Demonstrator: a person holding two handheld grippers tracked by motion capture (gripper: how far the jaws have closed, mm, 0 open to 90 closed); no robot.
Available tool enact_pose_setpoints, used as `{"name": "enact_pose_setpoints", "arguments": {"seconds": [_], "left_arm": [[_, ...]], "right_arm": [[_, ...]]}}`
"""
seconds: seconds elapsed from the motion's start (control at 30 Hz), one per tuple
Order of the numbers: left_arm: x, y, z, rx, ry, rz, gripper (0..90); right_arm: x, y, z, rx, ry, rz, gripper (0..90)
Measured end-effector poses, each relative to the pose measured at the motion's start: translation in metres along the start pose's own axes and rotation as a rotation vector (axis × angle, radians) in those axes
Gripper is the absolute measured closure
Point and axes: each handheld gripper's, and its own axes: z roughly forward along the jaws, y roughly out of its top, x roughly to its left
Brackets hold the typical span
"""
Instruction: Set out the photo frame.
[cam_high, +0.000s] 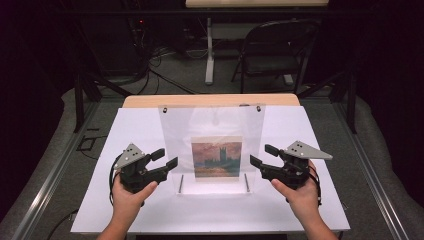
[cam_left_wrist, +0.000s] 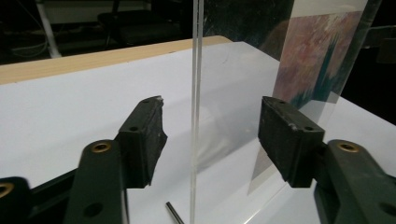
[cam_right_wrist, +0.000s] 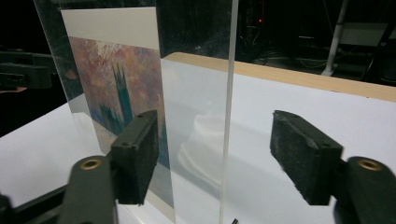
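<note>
i see the clear acrylic frame (cam_high: 212, 145) upright mid-table on the white sheet (cam_high: 135, 210), painting print (cam_high: 216, 159) inside. my left gripper (cam_high: 167, 159) and right gripper (cam_high: 260, 155) straddle its 2 side edges, jaws apart, not touching.

white desk (cam_high: 135, 125) brightly lit from above, dark room around it; soft glare on the clear panel (cam_high: 212, 125); near fingers (cam_left_wrist: 142, 140) slightly blurred.
</note>
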Motion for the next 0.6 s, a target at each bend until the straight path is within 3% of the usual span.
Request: {"name": "enact_pose_setpoints", "arguments": {"seconds": [0.37, 0.6], "left_arm": [[0.001, -0.001, -0.021, 0.006, 0.001, -0.001, 37.1], [0.010, -0.019, -0.038, 0.010, 0.067, -0.019, 37.0]], "right_arm": [[0.003, 0.002, -0.015, 0.000, -0.005, -0.026, 27.6], [-0.002, -0.008, -0.028, 0.003, -0.044, -0.015, 27.6]]}}
